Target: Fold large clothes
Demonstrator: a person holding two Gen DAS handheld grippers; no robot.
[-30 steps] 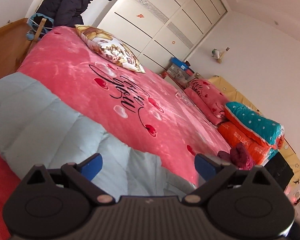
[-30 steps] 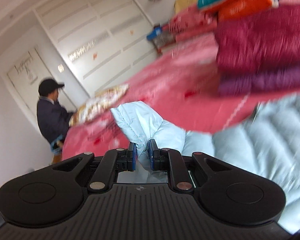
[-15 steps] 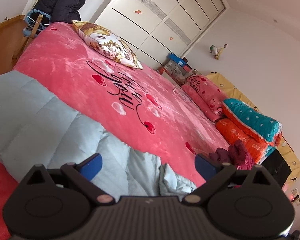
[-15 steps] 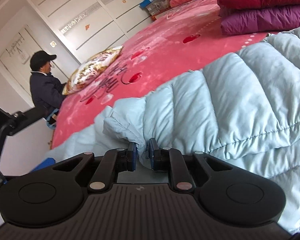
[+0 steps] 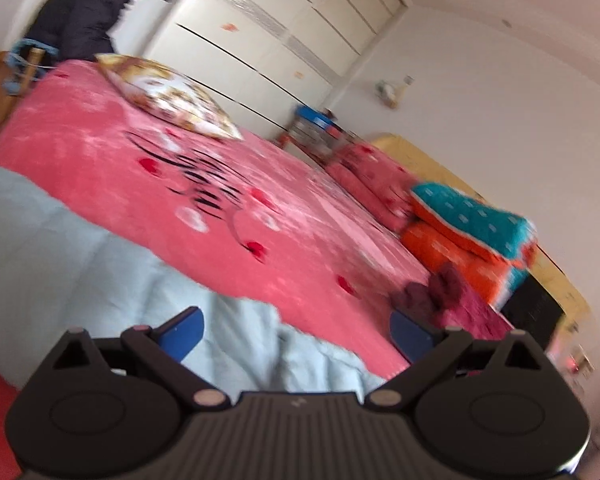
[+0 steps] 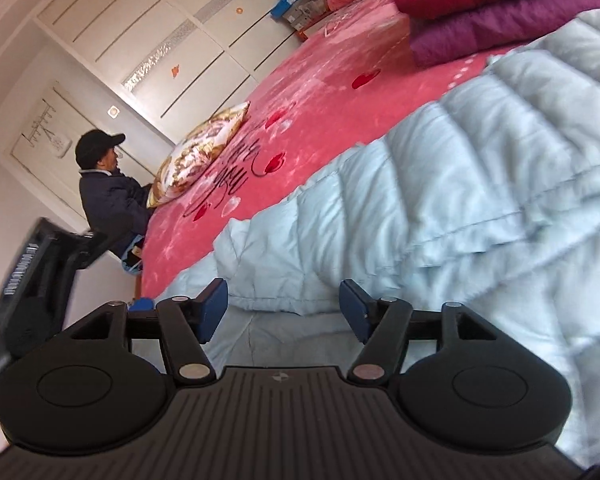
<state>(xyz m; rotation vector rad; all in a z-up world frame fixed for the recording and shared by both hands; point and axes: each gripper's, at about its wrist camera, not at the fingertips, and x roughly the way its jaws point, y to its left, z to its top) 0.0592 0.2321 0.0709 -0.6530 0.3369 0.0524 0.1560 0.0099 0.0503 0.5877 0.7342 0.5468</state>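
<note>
The right gripper (image 6: 283, 308), jaws just spread, has let the pale blue jacket's (image 6: 460, 184) folded sleeve drop directly ahead; the left gripper (image 5: 296, 330), also spread, holds nothing.

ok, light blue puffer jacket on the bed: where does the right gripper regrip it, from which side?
The folded-over edge of the light blue puffer jacket, lying just ahead of the open right gripper. Come in low and level from the near side: that edge forms a raised, pinchable ridge, unlike the flat quilted panels.
</note>
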